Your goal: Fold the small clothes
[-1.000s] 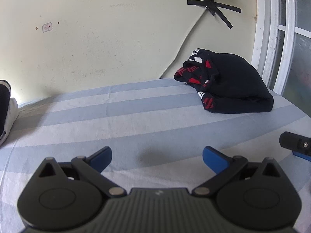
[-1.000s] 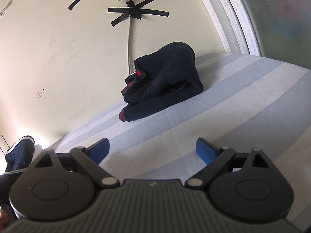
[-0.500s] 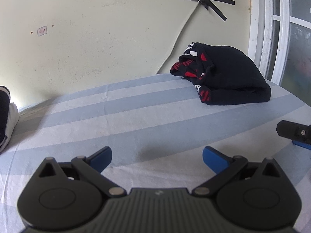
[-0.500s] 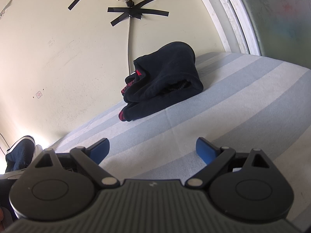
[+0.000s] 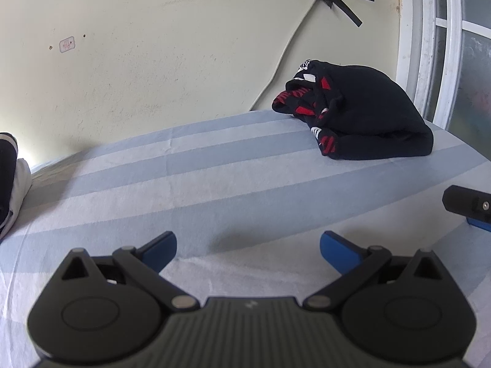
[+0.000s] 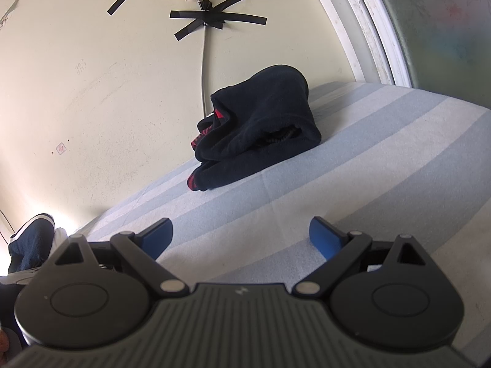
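Left gripper: blue-padded fingers spread wide, nothing btwn them, over the blue-and-white striped bed sheet. Right gripper: same, wide & empty. Folded black fleece garment w/ red-striped trim lies well ahead, by the cream wall.

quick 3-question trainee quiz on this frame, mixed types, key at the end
1. True or false: the left gripper is shut on the dark garment pile.
2. Multiple choice: where does the pile lie on the striped sheet? A) between the right gripper's fingers B) at the far side by the wall, near the window frame C) hanging off the near edge
3. Fill in: the right gripper is ____.

Key: 1 false, it is open and apart from the pile; 2 B; 3 open, holding nothing.
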